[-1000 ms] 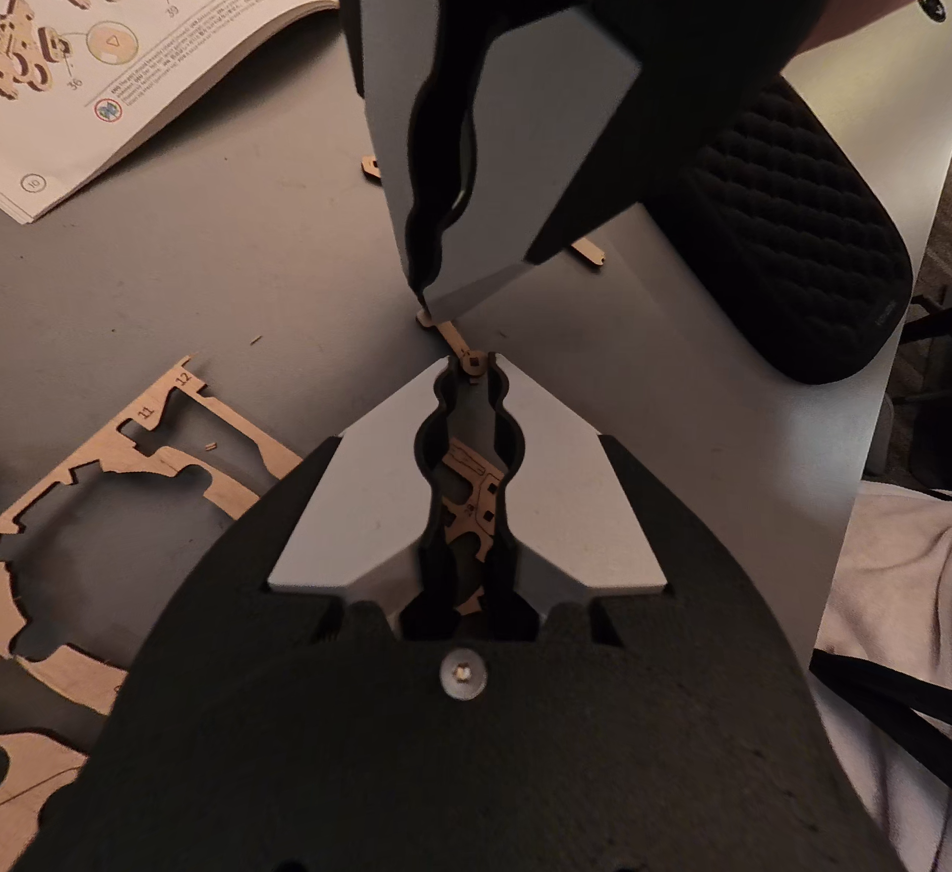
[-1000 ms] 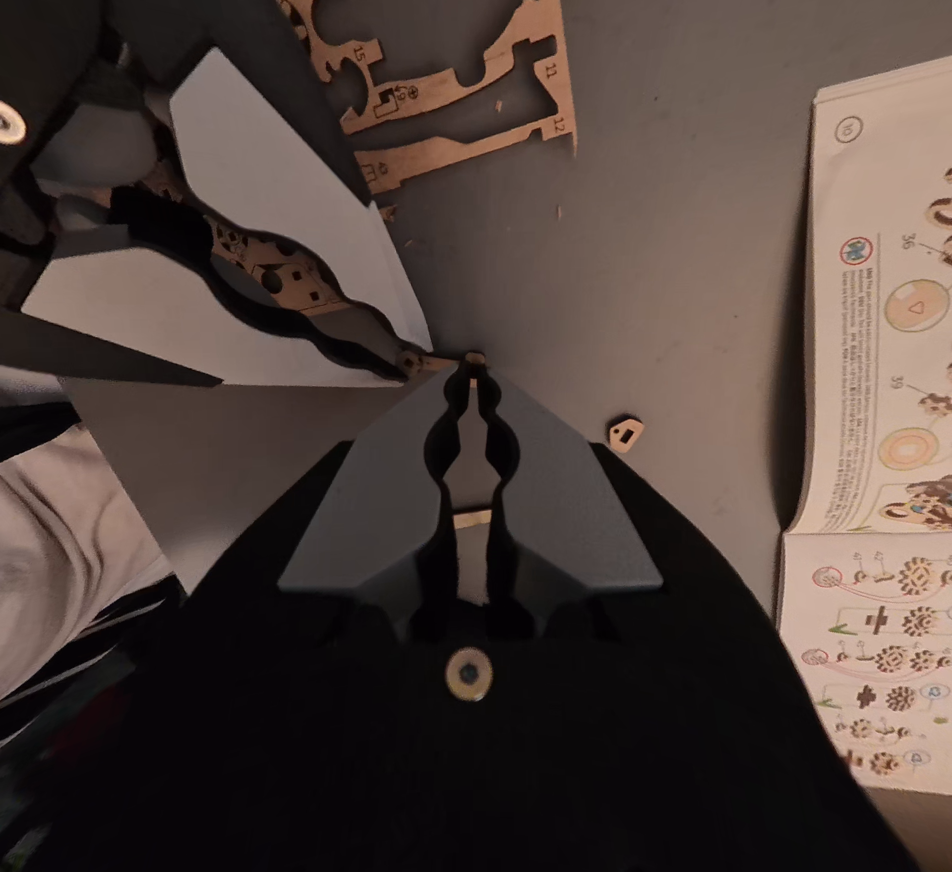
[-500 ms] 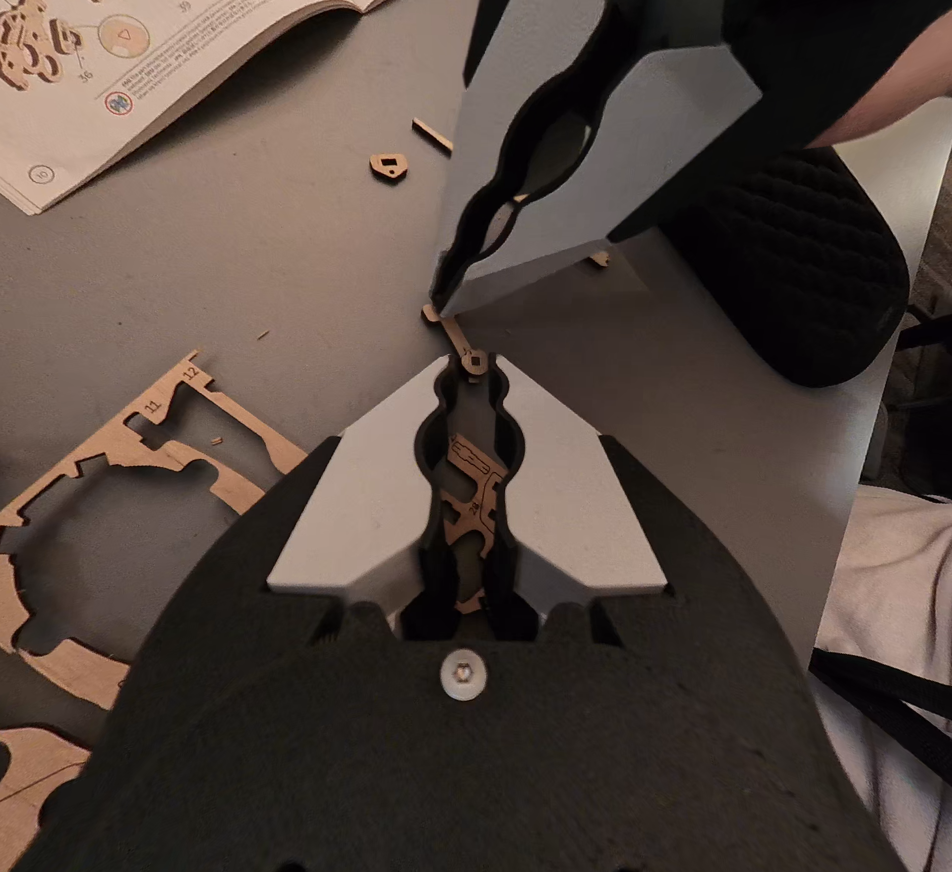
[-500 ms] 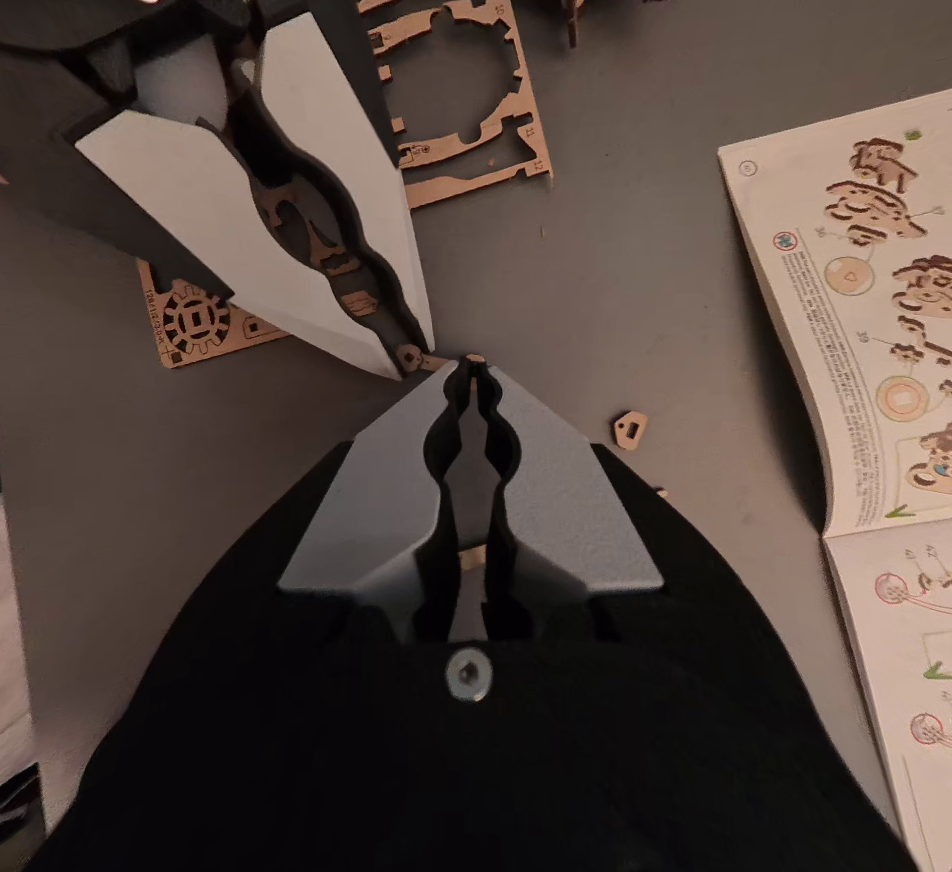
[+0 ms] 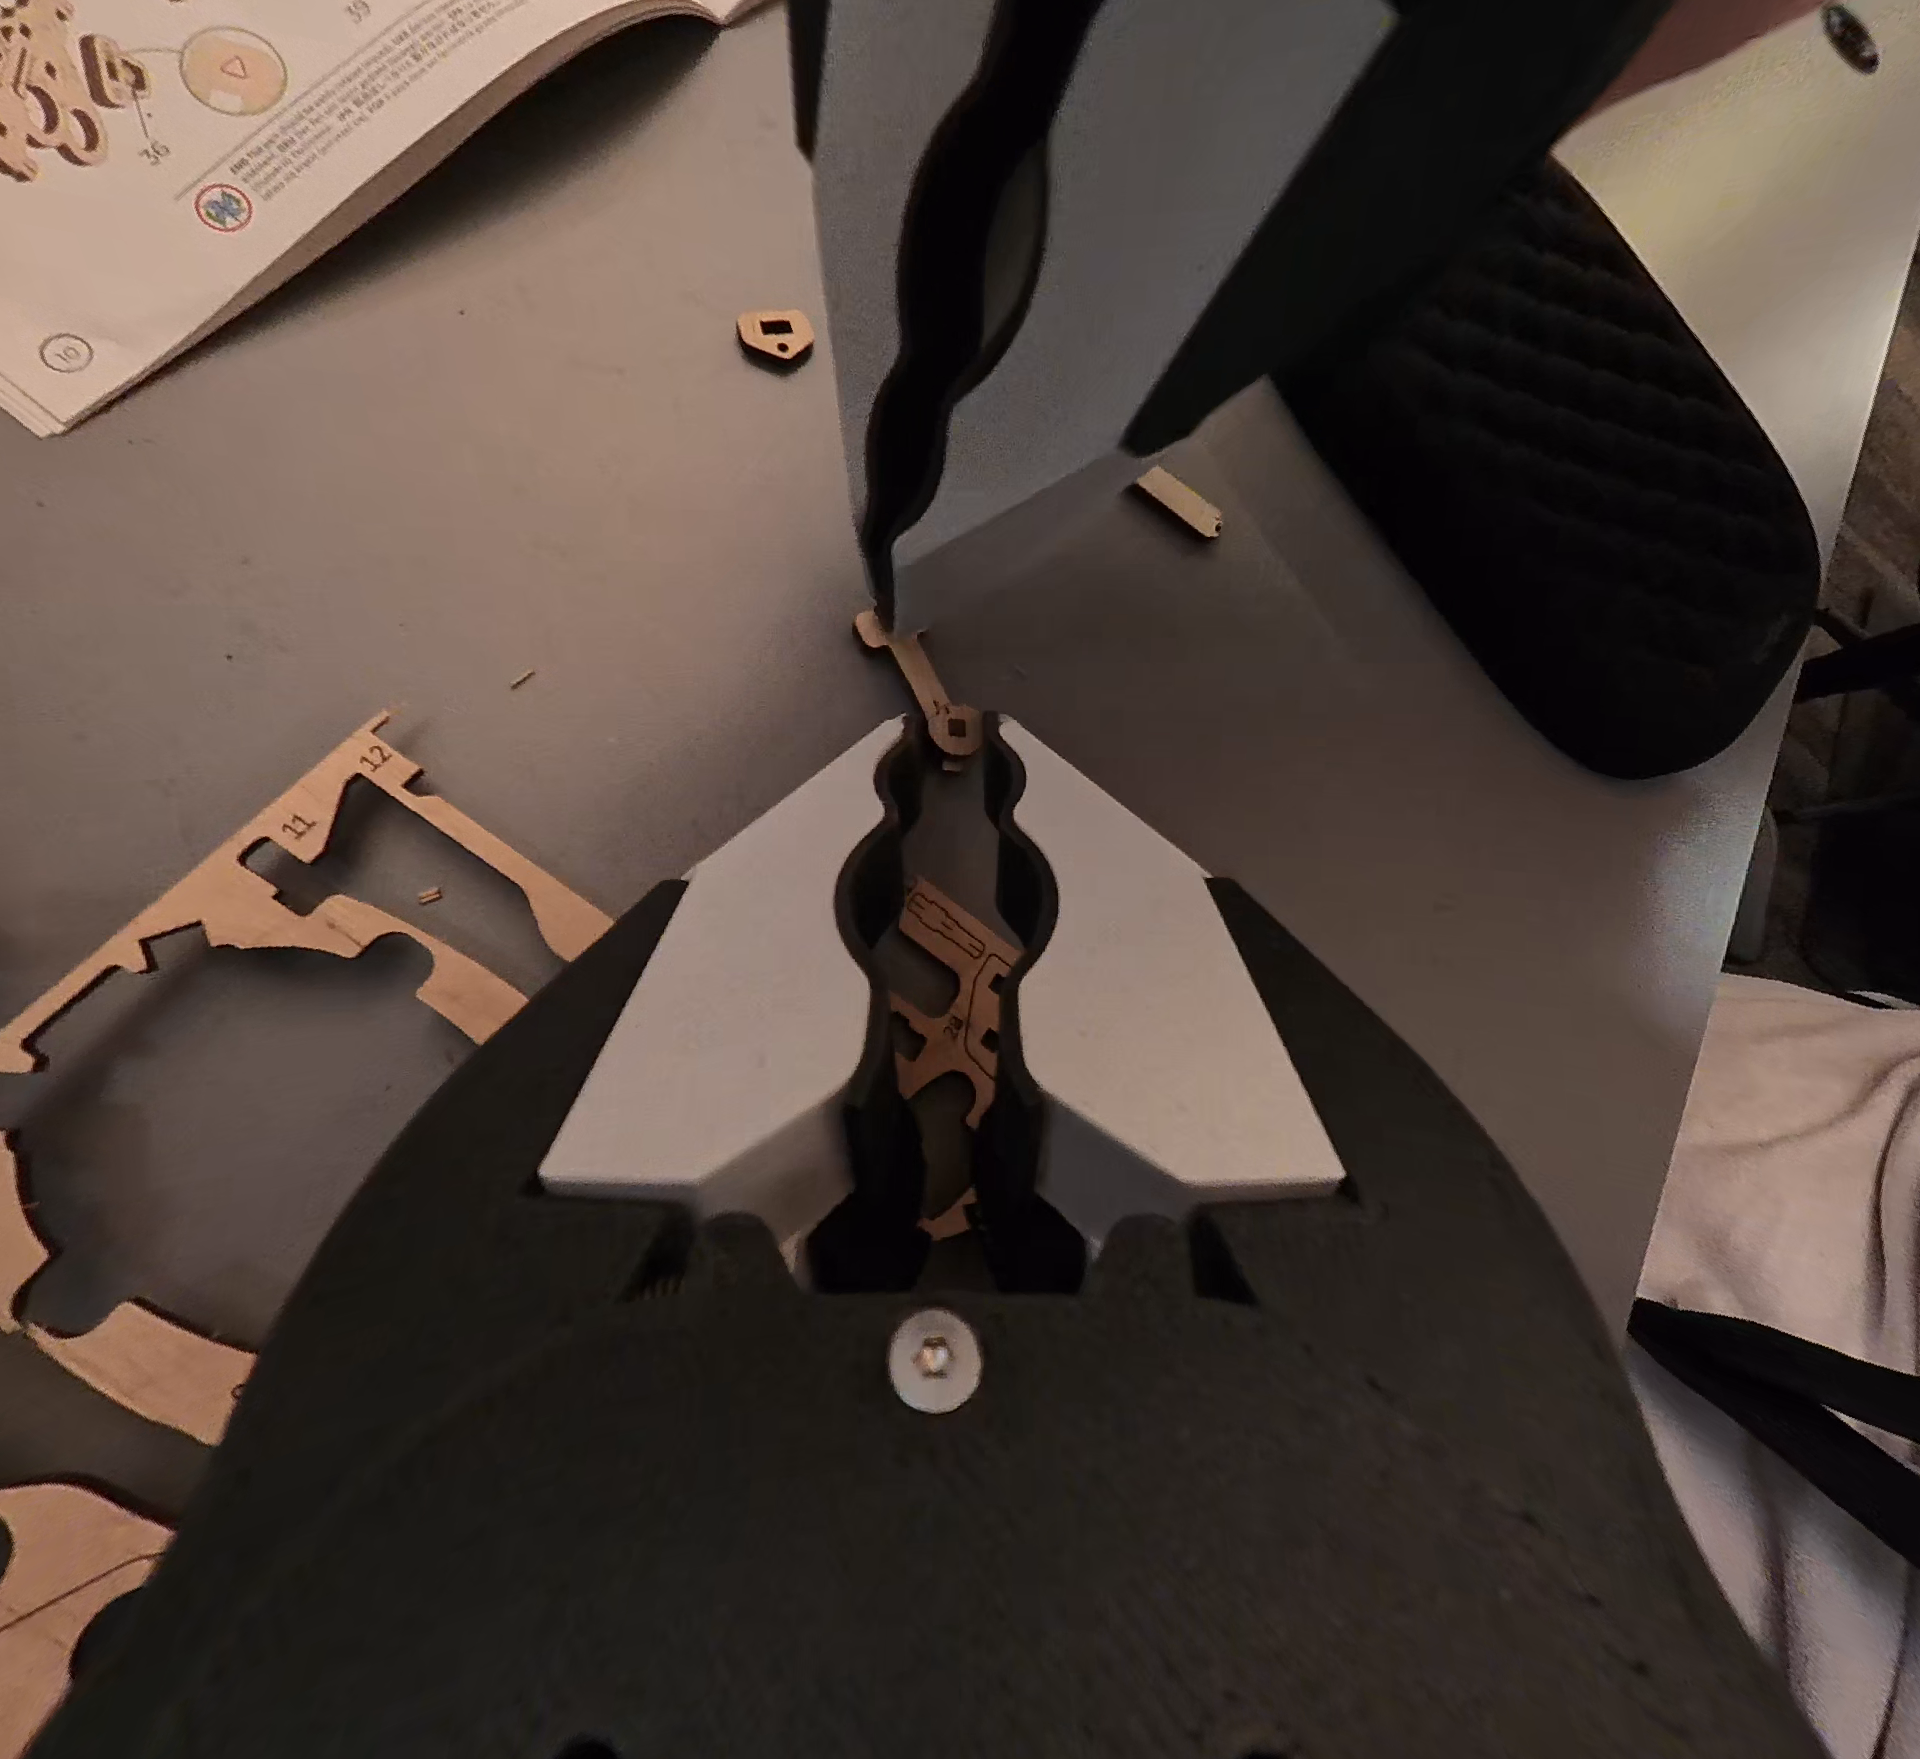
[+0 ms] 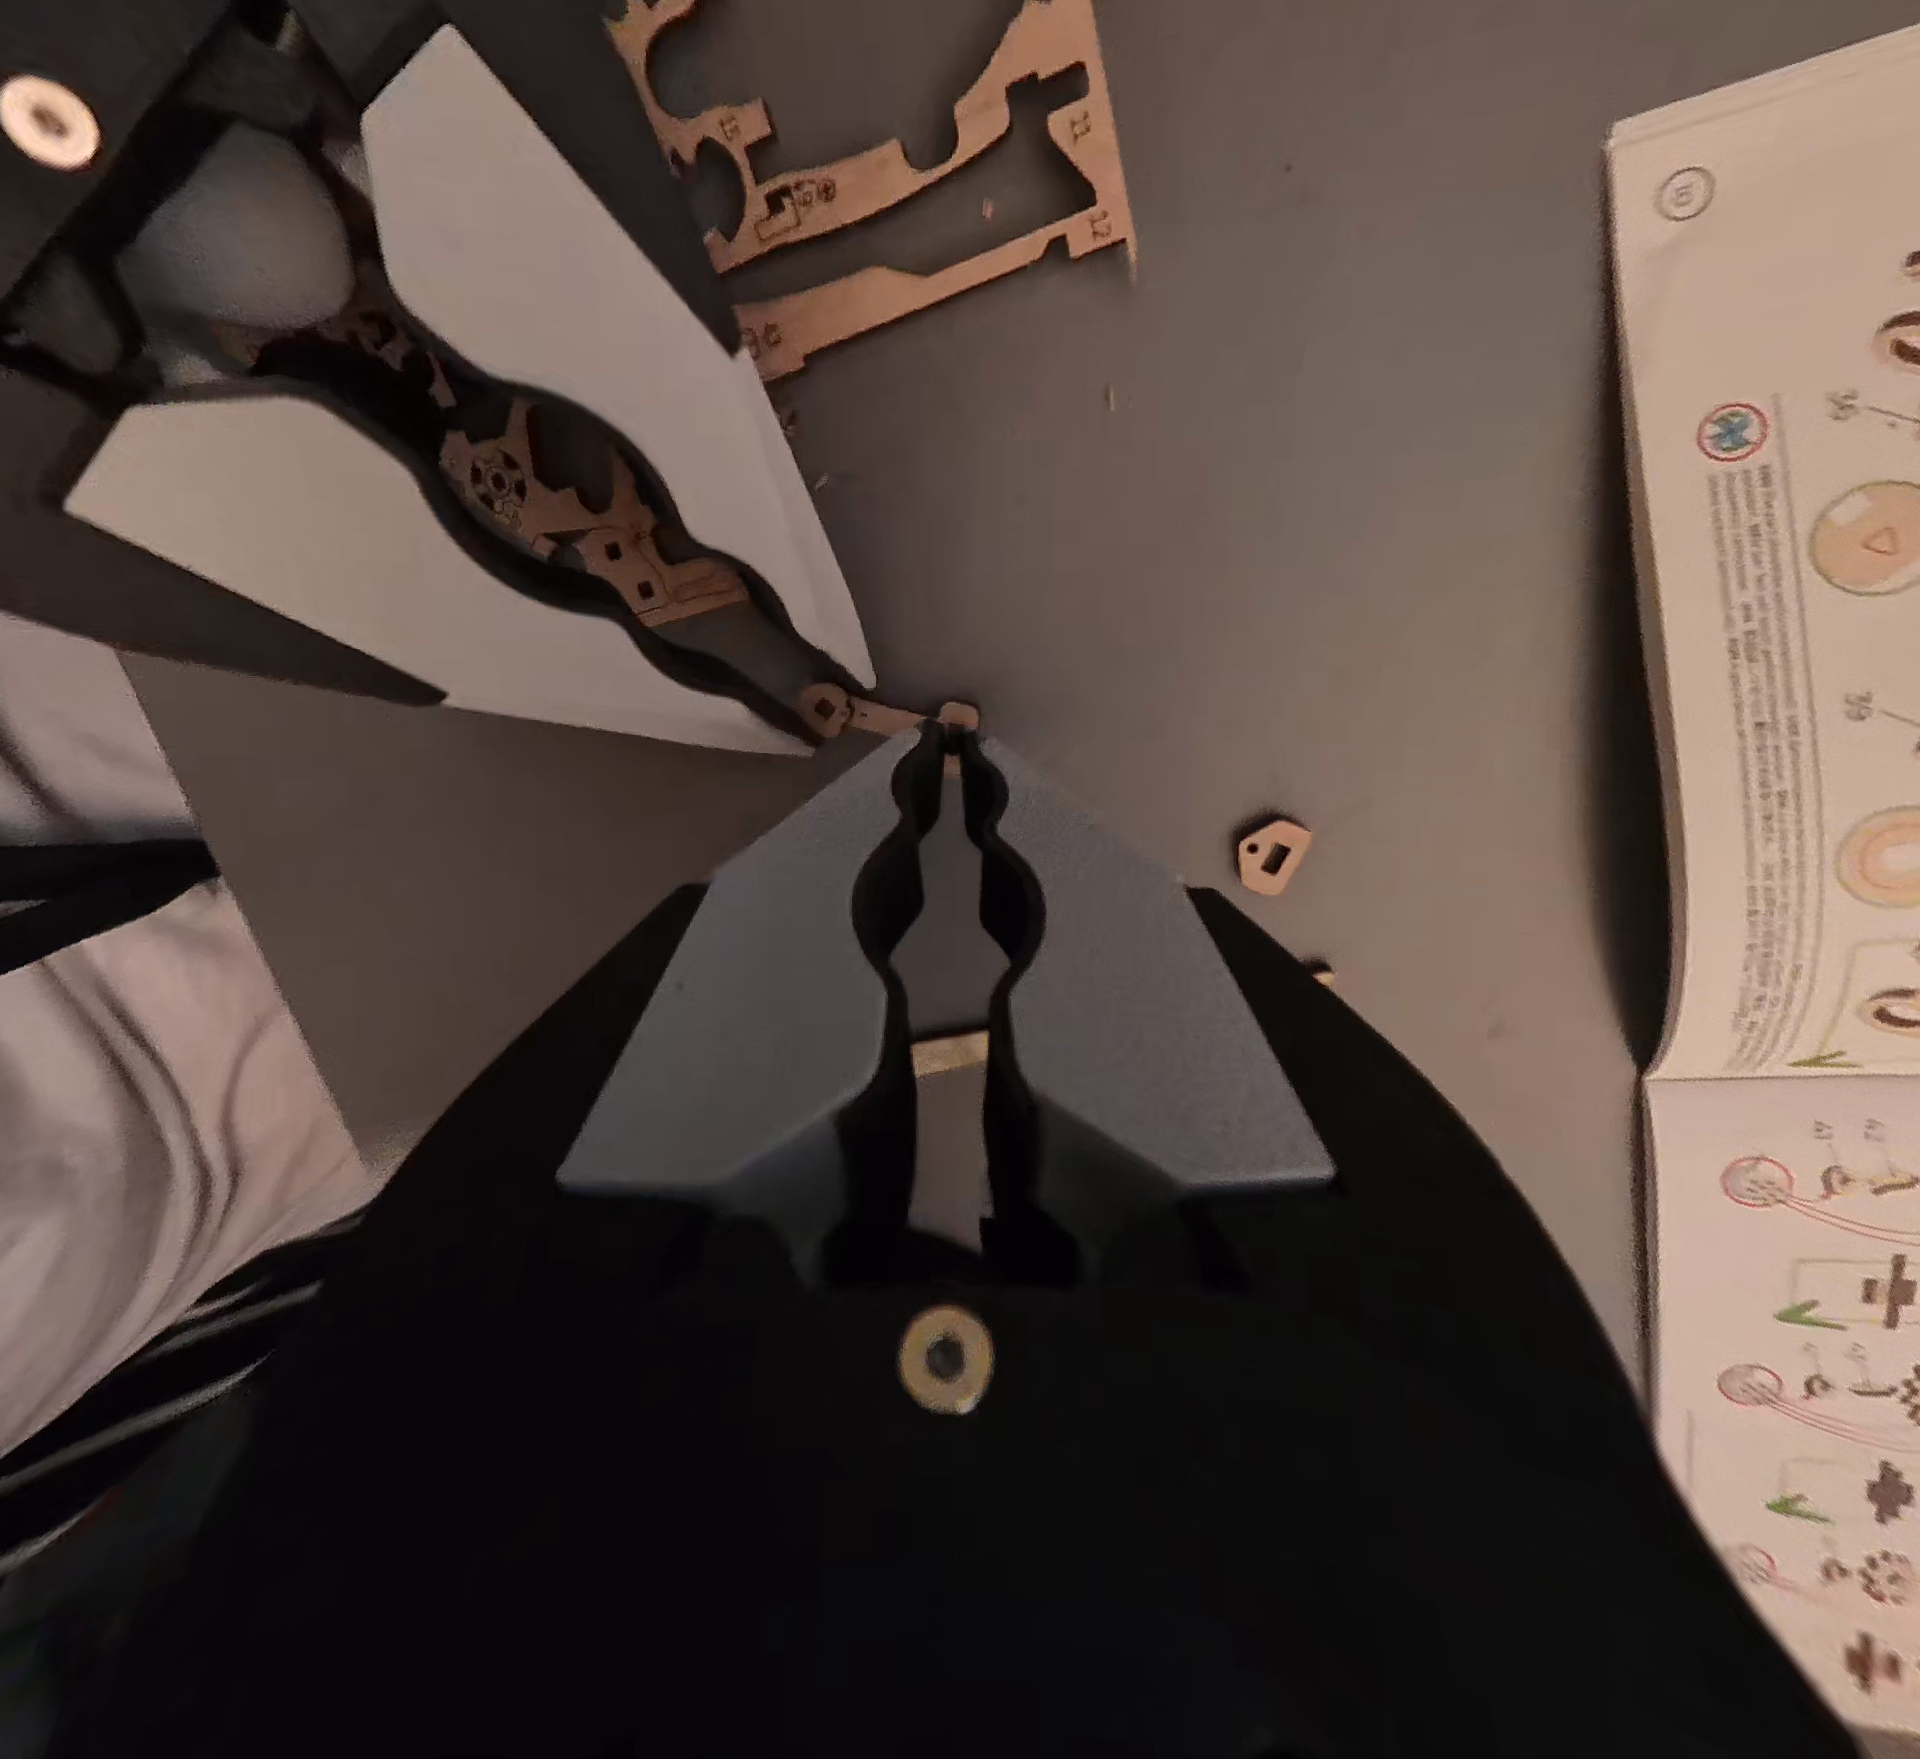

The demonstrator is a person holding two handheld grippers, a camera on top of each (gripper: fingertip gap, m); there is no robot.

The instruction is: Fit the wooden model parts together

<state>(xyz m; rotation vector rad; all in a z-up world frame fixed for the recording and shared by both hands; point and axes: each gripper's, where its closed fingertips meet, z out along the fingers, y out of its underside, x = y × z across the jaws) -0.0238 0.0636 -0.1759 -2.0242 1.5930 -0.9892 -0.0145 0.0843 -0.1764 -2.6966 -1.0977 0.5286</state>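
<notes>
Left wrist view shows the left gripper (image 5: 951,738) closed on one end of a small wooden link (image 5: 928,686), while the right gripper (image 5: 883,613), coming in from above, pinches the other end. That thin strip bridges the two sets of tips above the grey bench (image 5: 468,546). Right wrist view shows the same link (image 6: 883,715) between the right gripper (image 6: 948,738) and the left gripper (image 6: 826,707), both clamped tight. A punched-out wooden sheet (image 5: 260,940) lies flat toward the bench's left side, an open instruction booklet (image 5: 260,68) at its far left corner, and a small loose wooden piece (image 5: 774,340) between booklet and grippers.
</notes>
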